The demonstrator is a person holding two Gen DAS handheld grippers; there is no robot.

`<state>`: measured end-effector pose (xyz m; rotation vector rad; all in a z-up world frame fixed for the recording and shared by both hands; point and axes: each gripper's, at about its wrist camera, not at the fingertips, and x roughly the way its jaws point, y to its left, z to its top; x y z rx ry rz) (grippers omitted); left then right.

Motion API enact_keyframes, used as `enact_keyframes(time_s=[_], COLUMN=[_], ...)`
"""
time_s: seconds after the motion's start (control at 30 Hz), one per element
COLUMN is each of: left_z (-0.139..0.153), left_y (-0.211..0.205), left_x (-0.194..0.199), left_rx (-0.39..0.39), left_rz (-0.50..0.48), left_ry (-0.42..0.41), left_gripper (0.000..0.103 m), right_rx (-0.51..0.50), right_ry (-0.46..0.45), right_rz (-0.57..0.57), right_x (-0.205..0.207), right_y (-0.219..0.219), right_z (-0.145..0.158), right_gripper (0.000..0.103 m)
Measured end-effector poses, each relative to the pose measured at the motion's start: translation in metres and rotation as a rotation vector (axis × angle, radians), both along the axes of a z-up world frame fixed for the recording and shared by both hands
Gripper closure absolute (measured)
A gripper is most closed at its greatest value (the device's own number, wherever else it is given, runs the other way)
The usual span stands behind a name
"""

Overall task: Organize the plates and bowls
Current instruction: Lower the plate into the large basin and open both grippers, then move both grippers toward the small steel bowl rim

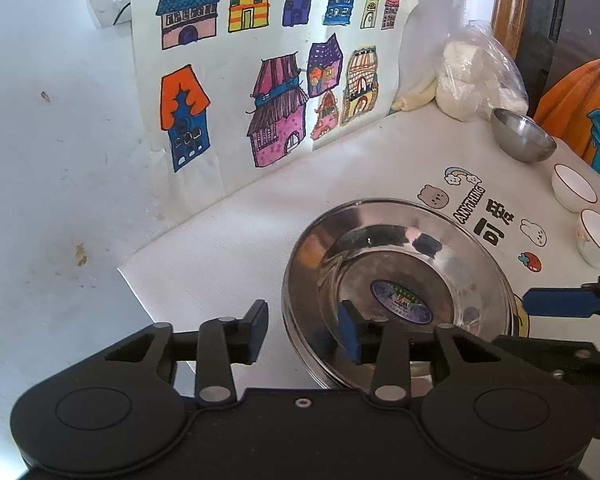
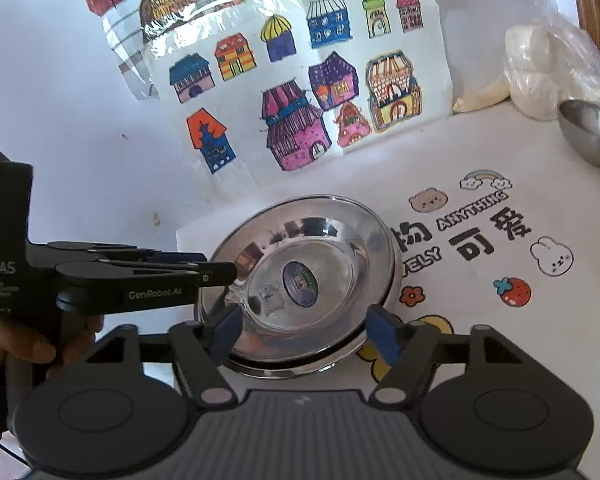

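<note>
While cups (image 1: 572, 186) show leftward, perhaps porcelain

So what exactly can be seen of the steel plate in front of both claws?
The steel plate is round, shiny and mirror-like, with a wide sloping rim and a flat centre bearing an oval blue sticker. It sits upright on at least one more like it, on the white printed mat near the mat's left edge. The left claw straddles its near rim, open; the right claw is open around its near edge, not gripping.
</note>
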<state>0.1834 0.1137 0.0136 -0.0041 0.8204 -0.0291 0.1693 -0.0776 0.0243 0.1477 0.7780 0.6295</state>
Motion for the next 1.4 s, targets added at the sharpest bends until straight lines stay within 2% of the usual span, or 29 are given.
enact_keyframes(time_s=[0.1, 0.17, 0.23, 0.33, 0.6, 0.9, 1.13, 1.4], left_z=[0.002, 0.006, 0.011, 0.021, 0.039, 0.054, 0.061, 0.059], left_y=[0.000, 0.000, 0.000, -0.002, -0.027, -0.089, -0.141, -0.198], left_x=[0.000, 0.001, 0.001, 0.002, 0.016, 0.041, 0.083, 0.145], left_rx=[0.000, 0.002, 0.004, 0.011, 0.039, 0.065, 0.004, -0.078], left_rz=[0.005, 0.017, 0.036, 0.052, 0.020, -0.077, -0.104, -0.079], left_ry=[-0.003, -0.013, -0.033, -0.067, -0.093, -0.099, -0.063, -0.060], left_gripper=[0.053, 0.040, 0.012, 0.001, 0.001, 0.001, 0.001, 0.001], right_rx=[0.004, 0.008, 0.017, 0.029, 0.037, 0.030, -0.016, -0.025], right_ry=[-0.016, -0.023, -0.025, -0.034, -0.076, -0.142, -0.186, -0.219], right_rz=[-0.004, -0.009, -0.016, -0.041, -0.106, -0.216, -0.346, -0.518], right_x=[-0.002, -0.003, -0.004, -0.005, -0.004, -0.001, 0.016, 0.050], right_y=[-0.002, -0.005, -0.009, -0.018, -0.055, -0.116, -0.178, -0.232], right_z=[0.004, 0.006, 0.006, 0.007, 0.013, 0.023, 0.028, 0.024], right_gripper=[0.021, 0.018, 0.012, 0.001, 0.000, 0.000, 0.000, 0.000])
